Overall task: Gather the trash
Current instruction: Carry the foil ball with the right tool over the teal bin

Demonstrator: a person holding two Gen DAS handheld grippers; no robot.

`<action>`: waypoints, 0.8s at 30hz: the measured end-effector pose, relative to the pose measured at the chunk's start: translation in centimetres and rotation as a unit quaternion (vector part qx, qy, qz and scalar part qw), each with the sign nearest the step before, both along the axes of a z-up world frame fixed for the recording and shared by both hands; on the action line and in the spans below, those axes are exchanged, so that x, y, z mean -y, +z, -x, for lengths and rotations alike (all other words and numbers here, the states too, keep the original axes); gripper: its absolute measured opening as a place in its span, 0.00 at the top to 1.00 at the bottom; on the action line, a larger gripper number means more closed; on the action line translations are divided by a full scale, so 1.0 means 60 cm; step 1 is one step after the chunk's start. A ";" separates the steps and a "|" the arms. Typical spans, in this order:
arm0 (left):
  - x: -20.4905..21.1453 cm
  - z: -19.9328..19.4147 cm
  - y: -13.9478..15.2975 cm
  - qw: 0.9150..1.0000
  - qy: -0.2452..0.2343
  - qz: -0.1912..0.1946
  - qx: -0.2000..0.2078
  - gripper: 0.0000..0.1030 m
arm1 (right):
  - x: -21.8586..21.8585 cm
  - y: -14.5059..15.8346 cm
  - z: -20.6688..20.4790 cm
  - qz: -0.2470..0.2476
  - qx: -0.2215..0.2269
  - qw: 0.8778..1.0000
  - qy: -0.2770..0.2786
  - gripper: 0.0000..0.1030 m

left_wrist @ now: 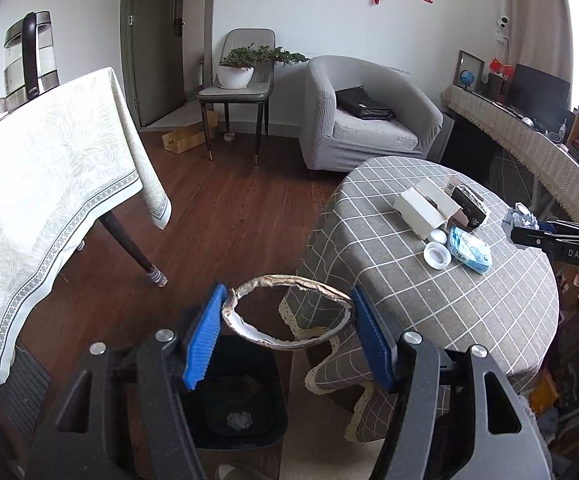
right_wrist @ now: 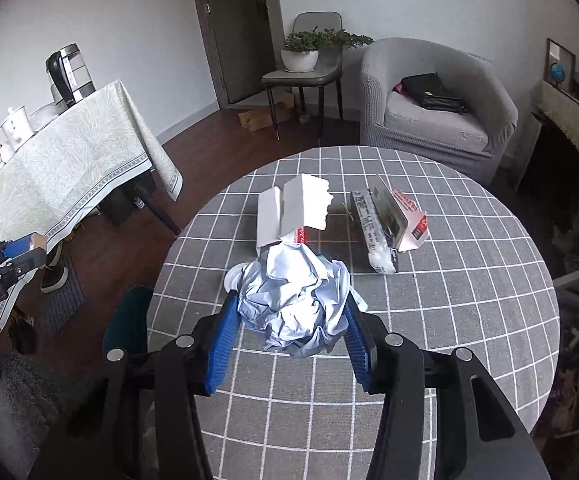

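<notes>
Below the left gripper (left_wrist: 289,320), on the floor, stands a dark bin (left_wrist: 233,400) with one crumpled grey scrap (left_wrist: 239,421) lying at its bottom — so at least one piece looks to be collected already. This claw stands about half open, its blue pads pressed on either side of a torn cardboard ring (left_wrist: 289,312), which it holds up in the air above and just beyond the bin's mouth. By my reading the ring is on its way into the bin and has not yet been let go.

Over the round checked table (right_wrist: 449,320), the right gripper (right_wrist: 289,320) is also about half open, its pads clamped on the flanks of a crumpled pale-blue paper wad (right_wrist: 293,300). Whether the wad is clear of the cloth or resting on it I cannot tell for sure.

Beyond the right claw more rubbish is left on the table: a torn white box (right_wrist: 293,208) just past the wad, and to its right an opened carton with red print (right_wrist: 393,224). The left wrist view shows, further, two small white caps (left_wrist: 436,250) and a blue-and-white wrapper (left_wrist: 469,249) beside the boxes.

So the job seems early to midway — one scrap binned, two pieces in hand, several waiting.
</notes>
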State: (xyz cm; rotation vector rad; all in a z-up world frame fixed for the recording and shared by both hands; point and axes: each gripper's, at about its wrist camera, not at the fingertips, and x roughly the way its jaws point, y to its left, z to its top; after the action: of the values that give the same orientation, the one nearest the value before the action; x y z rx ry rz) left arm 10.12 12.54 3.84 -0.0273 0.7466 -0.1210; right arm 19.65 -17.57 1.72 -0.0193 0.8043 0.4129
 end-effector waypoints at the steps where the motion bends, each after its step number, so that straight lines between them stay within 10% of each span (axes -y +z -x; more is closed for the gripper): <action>1: -0.006 0.004 -0.002 1.000 0.002 -0.004 -0.001 0.36 | -0.012 0.008 0.005 0.001 0.002 1.000 0.005 0.51; 12: -0.075 -0.037 -0.088 0.998 0.041 -0.005 -0.045 0.36 | -0.177 0.034 0.003 -0.010 -0.002 0.997 0.081 0.51; 24: -0.153 -0.121 -0.203 0.989 0.088 -0.015 -0.115 0.36 | -0.406 -0.056 -0.065 -0.012 -0.053 0.982 0.181 0.52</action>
State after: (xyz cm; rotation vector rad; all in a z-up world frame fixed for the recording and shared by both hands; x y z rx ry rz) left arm 17.39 21.71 -8.36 -0.0793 0.9730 0.0622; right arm 23.53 6.80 -1.67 -0.1226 0.9025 0.7729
